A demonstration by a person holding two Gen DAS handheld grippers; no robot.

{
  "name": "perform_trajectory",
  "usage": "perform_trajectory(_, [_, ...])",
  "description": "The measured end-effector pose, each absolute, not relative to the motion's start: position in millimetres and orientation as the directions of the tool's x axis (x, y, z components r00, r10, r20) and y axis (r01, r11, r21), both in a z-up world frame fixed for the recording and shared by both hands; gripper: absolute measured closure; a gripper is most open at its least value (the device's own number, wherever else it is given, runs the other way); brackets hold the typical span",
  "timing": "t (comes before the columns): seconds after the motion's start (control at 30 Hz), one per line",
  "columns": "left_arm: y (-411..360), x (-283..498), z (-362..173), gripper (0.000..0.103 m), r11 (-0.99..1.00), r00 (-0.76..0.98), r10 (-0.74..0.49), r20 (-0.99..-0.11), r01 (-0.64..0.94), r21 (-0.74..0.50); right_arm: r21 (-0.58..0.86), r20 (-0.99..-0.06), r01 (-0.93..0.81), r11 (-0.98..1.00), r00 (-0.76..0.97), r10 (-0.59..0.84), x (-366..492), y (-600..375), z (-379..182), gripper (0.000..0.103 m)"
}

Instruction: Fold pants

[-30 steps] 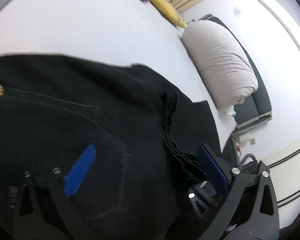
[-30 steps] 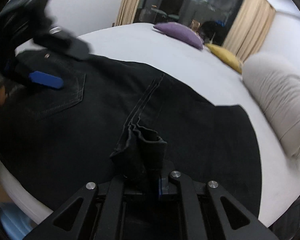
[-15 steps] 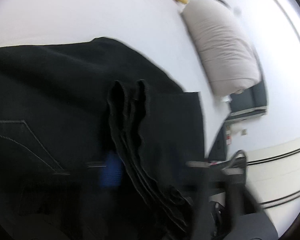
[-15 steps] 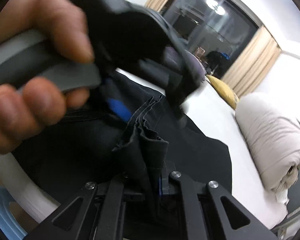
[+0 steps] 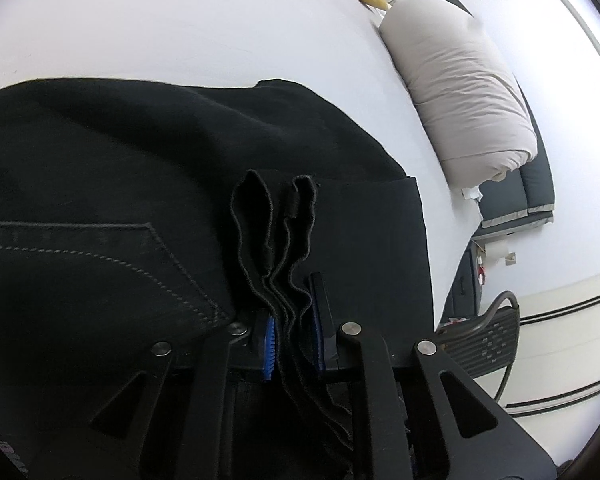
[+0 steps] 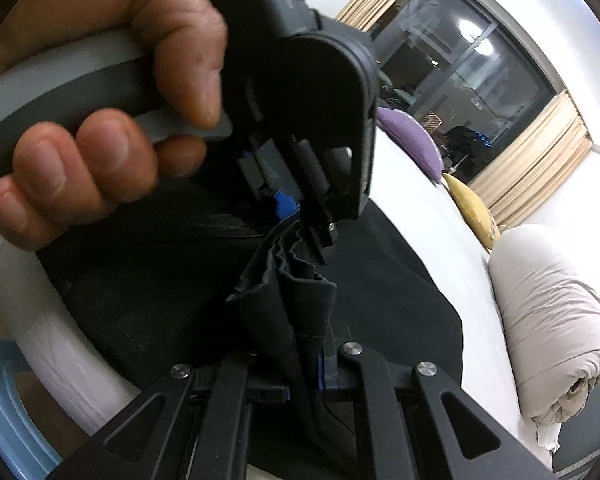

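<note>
Black jeans lie spread on the white bed, w/ a back pocket showing at left in the left wrist view. The left gripper has just been closing and now its blue pads pinch a bunched stack of edge layers — hems or seam folds, can't tell which. The right gripper is clamped narrow on the same gathered ridge of denim, a bit further along, so both pinch points sit near each other on one edge. In the right wrist view the person's hand squeezes the left tool's handle (hence the tight grip). Probably the layers are gathered so the whole stack can lift together for a fold — the fold itself isn't done yet. A rolled beige duvet, a yellow cushion and a purple cushion sit well apart from the jeans.
</note>
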State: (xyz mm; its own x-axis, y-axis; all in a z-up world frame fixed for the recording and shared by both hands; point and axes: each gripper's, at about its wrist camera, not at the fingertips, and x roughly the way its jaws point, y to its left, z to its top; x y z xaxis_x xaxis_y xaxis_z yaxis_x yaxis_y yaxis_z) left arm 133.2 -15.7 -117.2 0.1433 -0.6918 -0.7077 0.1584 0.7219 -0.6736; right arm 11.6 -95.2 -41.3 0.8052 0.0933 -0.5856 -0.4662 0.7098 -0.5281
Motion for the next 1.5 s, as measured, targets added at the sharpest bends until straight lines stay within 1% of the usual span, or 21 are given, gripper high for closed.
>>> perform_trajectory(0.13, [-13, 131, -120, 0.090, 0.716, 0.149, -0.698, -0.700, 0.157, -0.680, -0.508, -0.635, -0.505, 0.698, 0.767, 0.092, 25, -97, -51, 0.088])
perform_trajectory(0.17, [-12, 130, -120, 0.090, 0.717, 0.156, -0.697, -0.700, 0.157, -0.680, -0.510, -0.628, -0.500, 0.700, 0.772, 0.094, 25, -98, -51, 0.083])
perform_trajectory(0.2, [-9, 129, -119, 0.090, 0.718, 0.163, -0.696, -0.699, 0.154, -0.679, -0.490, -0.633, -0.509, 0.708, 0.766, 0.113, 25, -101, -48, 0.073])
perform_trajectory(0.27, [-2, 126, -117, 0.090, 0.722, 0.173, -0.692, -0.701, 0.142, -0.677, -0.423, -0.644, -0.530, 0.735, 0.746, 0.168, 24, -109, -41, 0.057])
perform_trajectory(0.3, [-5, 126, -115, 0.090, 0.731, 0.181, -0.682, -0.708, 0.143, -0.667, -0.393, -0.652, -0.544, 0.742, 0.734, 0.193, 26, -111, -39, 0.055])
perform_trajectory(0.43, [9, 117, -99, 0.090, 0.802, 0.251, -0.597, -0.762, 0.160, -0.575, -0.127, -0.705, -0.607, 0.784, 0.611, 0.360, 34, -151, -19, 0.056])
perform_trajectory(0.5, [10, 116, -90, 0.090, 0.851, 0.299, -0.525, -0.797, 0.155, -0.502, -0.023, -0.703, -0.585, 0.810, 0.586, 0.403, 43, -175, -8, 0.059])
perform_trajectory(0.57, [12, 116, -78, 0.090, 0.877, 0.342, -0.480, -0.808, 0.169, -0.449, 0.099, -0.688, -0.511, 0.854, 0.585, 0.430, 64, -215, 4, 0.061])
perform_trajectory(0.67, [-7, 106, -54, 0.090, 0.864, 0.374, -0.501, -0.780, 0.265, -0.428, 0.292, -0.648, -0.370, 0.882, 0.602, 0.467, 104, -284, 13, 0.062])
perform_trajectory(0.73, [-31, 96, -47, 0.090, 0.830, 0.351, -0.546, -0.761, 0.354, -0.432, 0.408, -0.617, -0.316, 0.856, 0.596, 0.514, 133, -318, 14, 0.062])
perform_trajectory(0.8, [-50, 89, -55, 0.090, 0.819, 0.313, -0.543, -0.779, 0.402, -0.409, 0.532, -0.586, -0.285, 0.797, 0.555, 0.590, 169, -348, 4, 0.062])
perform_trajectory(0.9, [-63, 80, -87, 0.090, 0.832, 0.242, -0.495, -0.834, 0.408, -0.375, 0.663, -0.551, -0.243, 0.708, 0.481, 0.682, 208, -364, -20, 0.064])
perform_trajectory(0.97, [-61, 71, -93, 0.090, 0.826, 0.270, -0.493, -0.827, 0.444, -0.347, 0.718, -0.534, -0.193, 0.669, 0.463, 0.707, 241, -374, -42, 0.064])
perform_trajectory(1.03, [-65, 63, -92, 0.090, 0.820, 0.296, -0.461, -0.837, 0.501, -0.275, 0.777, -0.515, -0.140, 0.614, 0.418, 0.748, 261, -377, -67, 0.064])
perform_trajectory(1.07, [-66, 61, -92, 0.090, 0.821, 0.301, -0.453, -0.839, 0.507, -0.261, 0.792, -0.510, -0.119, 0.599, 0.409, 0.756, 267, -379, -76, 0.068])
perform_trajectory(1.1, [-67, 61, -92, 0.090, 0.823, 0.301, -0.451, -0.840, 0.505, -0.261, 0.805, -0.502, -0.109, 0.583, 0.397, 0.768, 272, -379, -83, 0.076])
perform_trajectory(1.13, [-66, 61, -92, 0.090, 0.824, 0.301, -0.453, -0.839, 0.500, -0.265, 0.820, -0.497, -0.093, 0.565, 0.373, 0.783, 278, -380, -94, 0.079])
perform_trajectory(1.17, [-67, 61, -92, 0.090, 0.824, 0.301, -0.454, -0.839, 0.499, -0.266, 0.823, -0.499, -0.086, 0.562, 0.365, 0.786, 266, -375, -101, 0.083])
perform_trajectory(1.23, [-70, 60, -92, 0.090, 0.824, 0.305, -0.452, -0.838, 0.503, -0.262, 0.836, -0.487, -0.088, 0.542, 0.338, 0.805, 256, -375, -106, 0.083])
perform_trajectory(1.33, [-81, 62, -92, 0.090, 0.826, 0.313, -0.443, -0.840, 0.506, -0.247, 0.829, -0.499, -0.119, 0.547, 0.287, 0.818, 201, -353, -106, 0.083])
perform_trajectory(1.5, [-93, 61, -92, 0.090, 0.830, 0.316, -0.441, -0.840, 0.500, -0.247, 0.841, -0.489, -0.108, 0.530, 0.266, 0.831, 129, -360, -100, 0.083])
